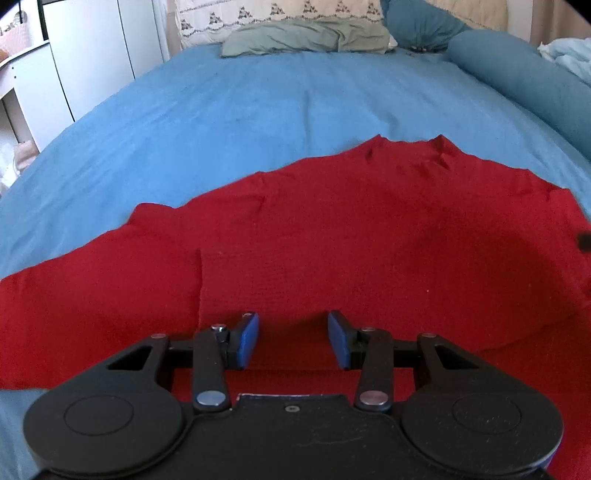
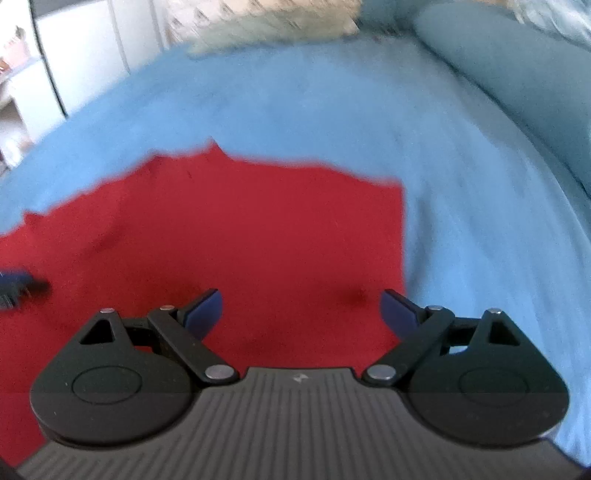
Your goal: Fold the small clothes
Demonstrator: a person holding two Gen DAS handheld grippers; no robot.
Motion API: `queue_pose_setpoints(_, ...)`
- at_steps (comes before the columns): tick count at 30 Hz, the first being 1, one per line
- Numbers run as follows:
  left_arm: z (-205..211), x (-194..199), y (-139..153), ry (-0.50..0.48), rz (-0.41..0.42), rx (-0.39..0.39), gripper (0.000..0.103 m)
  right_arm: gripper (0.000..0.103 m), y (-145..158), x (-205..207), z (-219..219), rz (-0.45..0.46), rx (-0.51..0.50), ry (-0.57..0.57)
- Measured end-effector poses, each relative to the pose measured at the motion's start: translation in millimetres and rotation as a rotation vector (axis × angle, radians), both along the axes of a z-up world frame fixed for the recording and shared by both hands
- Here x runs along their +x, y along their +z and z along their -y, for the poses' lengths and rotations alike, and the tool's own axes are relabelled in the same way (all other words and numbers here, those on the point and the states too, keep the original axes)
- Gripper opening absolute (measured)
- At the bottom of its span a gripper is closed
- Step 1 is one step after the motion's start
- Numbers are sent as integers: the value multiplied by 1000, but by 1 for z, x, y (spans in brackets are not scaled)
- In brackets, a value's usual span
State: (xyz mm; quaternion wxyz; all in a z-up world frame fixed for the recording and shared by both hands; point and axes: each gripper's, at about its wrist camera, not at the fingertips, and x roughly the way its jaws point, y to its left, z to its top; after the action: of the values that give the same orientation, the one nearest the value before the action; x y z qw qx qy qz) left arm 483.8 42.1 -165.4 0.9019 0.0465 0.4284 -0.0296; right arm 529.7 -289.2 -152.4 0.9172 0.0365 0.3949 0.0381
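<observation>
Blue bedsheet (image 1: 258,110) with pillows (image 1: 303,37) at the far end, red garment (image 1: 369,229) spread flat on it, left gripper (image 1: 293,339) partly open above its near portion, nothing between the pads, right gripper (image 2: 301,314) wide open, empty, over the garment's right edge

Both cams ride on the grippers, looking forward and down from close above the bed (image 1: 258,110). Left one's sharp, right one's blurry. They share the red garment (image 1: 332,240), headboard pillows (image 1: 306,37) and white cabinets (image 1: 92,48).

Blurred pillows (image 2: 273,26), red garment (image 2: 207,236) cropped
</observation>
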Motion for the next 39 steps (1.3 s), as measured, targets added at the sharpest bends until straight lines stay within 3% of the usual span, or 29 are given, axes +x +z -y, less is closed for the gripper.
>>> queue_pose_setpoints(3, 0, 2, -1, 16, -7, -15, 48, 103, -7, 36, -6, 6, 22, 12)
queue_pose_setpoints(6, 0, 3, -1, 18, -8, -9, 49, 103, -31, 78, -2, -46, -7, -34)
queue_pose_setpoints(8, 0, 2, -2, 11, -4, -6, 49, 103, -42, 89, 11, -42, -36, -75)
queue_pose_setpoints(11, -2, 1, -2, 4, -1, -12, 49, 103, -41, 97, 29, -38, 16, -140)
queue_pose_setpoints(17, -4, 3, -2, 8, -12, -24, 49, 103, -10, 36, 15, 3, 66, -45)
queue_pose_setpoints(22, -4, 3, -1, 8, -14, -25, 49, 103, -39, 2, 27, -99, 58, -70)
queue_pose_setpoints(25, -4, 2, -1, 6, -12, -26, 49, 103, -41, -6, 20, -66, 32, -63)
queue_pose_setpoints(29, -8, -2, 13, 25, -12, -29, 50, 103, -19, -7, 15, -31, 39, -46)
queue_pose_setpoints(34, -31, -28, 55, 75, 30, -51, 53, 103, 39, -28, -14, 48, -4, 23)
queue_pose_setpoints(39, -87, -61, 97, 204, 69, -107, 78, 103, 77, -45, -54, 12, 27, 104)
